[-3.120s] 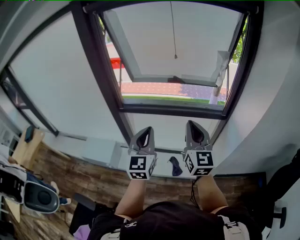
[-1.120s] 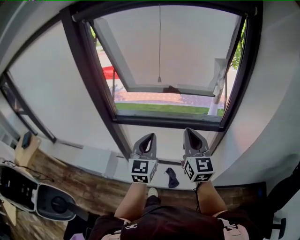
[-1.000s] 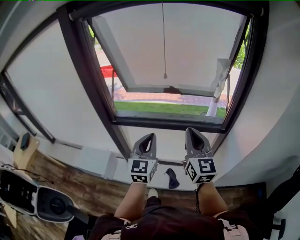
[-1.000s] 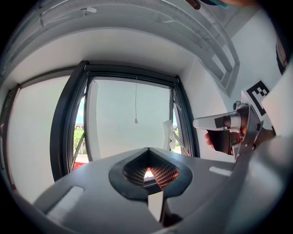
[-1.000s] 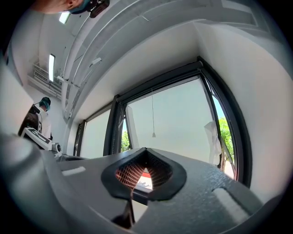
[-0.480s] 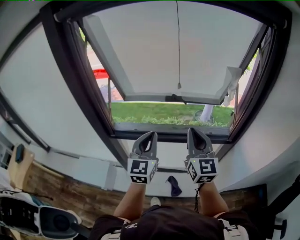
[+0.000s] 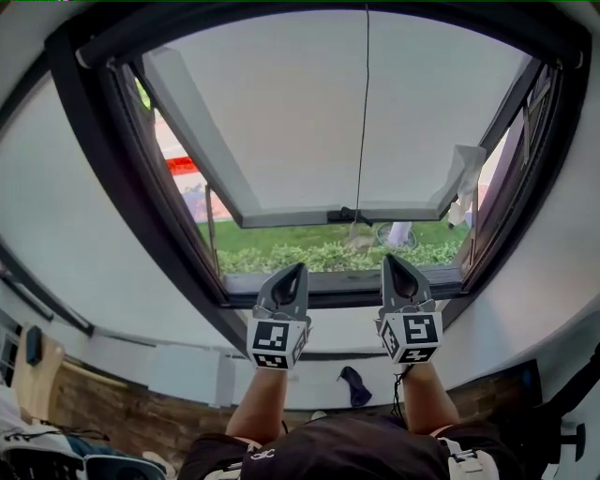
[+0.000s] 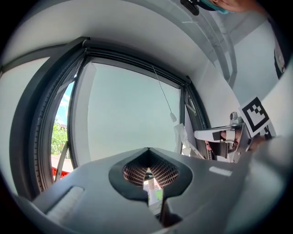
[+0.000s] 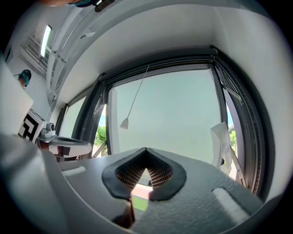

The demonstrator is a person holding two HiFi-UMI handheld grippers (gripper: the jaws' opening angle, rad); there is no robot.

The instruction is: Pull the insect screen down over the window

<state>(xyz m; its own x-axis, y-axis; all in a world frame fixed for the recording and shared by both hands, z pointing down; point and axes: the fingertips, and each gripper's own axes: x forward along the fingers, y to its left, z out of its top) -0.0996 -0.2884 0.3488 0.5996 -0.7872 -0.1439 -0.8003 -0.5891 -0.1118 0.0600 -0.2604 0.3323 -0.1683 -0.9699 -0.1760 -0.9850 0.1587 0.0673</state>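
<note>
**Tongs.** Both are closed and empty. In the left gripper view the pads of my left tongs [image 7: 292,272] meet with nothing between them. My right tongs [image 7: 395,262] read the same in the right gripper view. They sit side by side, pointed toward the lower rail of the window [image 7: 342,287] and well apart from anything to grip. I judge this a carrying posture, not a working one.

**Screen.** It is not drawn. The opening is bare, with no mesh across it. Through it I see the sash [image 7: 300,122] swung outward and grass [image 7: 319,251] below. I cannot see the screen itself. I judge it is rolled up in the dark head of the frame [image 7: 281,21], because the cord [image 7: 363,112] drops from there down the middle of the opening.

**Cord.** It hangs free on the room side, which is why it can be reached from where I stand. Its end lies about level with the sash's lower rail, above and between the two tongs and somewhat nearer the right. A small bob [image 9: 124,123] finishes it.

**Finding.** The pull has not begun. Whichever tongs take the cord must first open. The cord is thin and could slide through the pads, so gripping just above the bob would give a stop.

**Other.** A white rag [image 7: 461,178] hangs at the sash's right corner, apart from the cord.
</note>
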